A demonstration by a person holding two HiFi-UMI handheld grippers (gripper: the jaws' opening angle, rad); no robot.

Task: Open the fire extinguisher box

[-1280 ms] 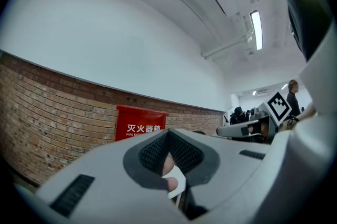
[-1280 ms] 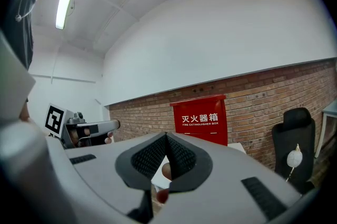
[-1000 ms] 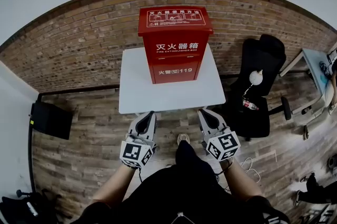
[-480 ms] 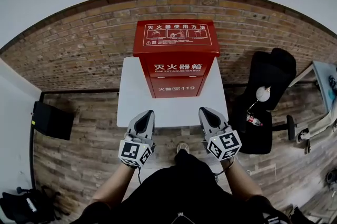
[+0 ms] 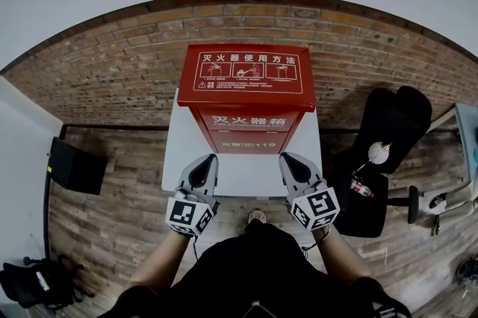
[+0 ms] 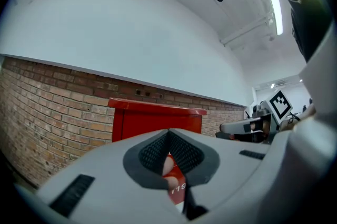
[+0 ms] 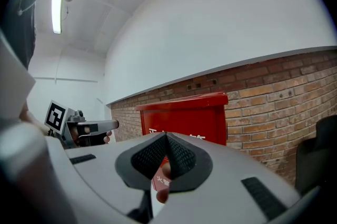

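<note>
The left forearm (image 5: 160, 264) and right forearm (image 5: 345, 260) reach forward from the body, side by side. The left gripper (image 5: 205, 160) points ahead with its jaws pressed together and nothing between them. The right gripper (image 5: 288, 158), level with it and well apart, has its jaws together and empty too.

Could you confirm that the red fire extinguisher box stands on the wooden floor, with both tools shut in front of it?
Not quite: the head view shows the fire extinguisher box standing on the white table, not the floor. The left tool and right tool are shut in front of it.
</note>
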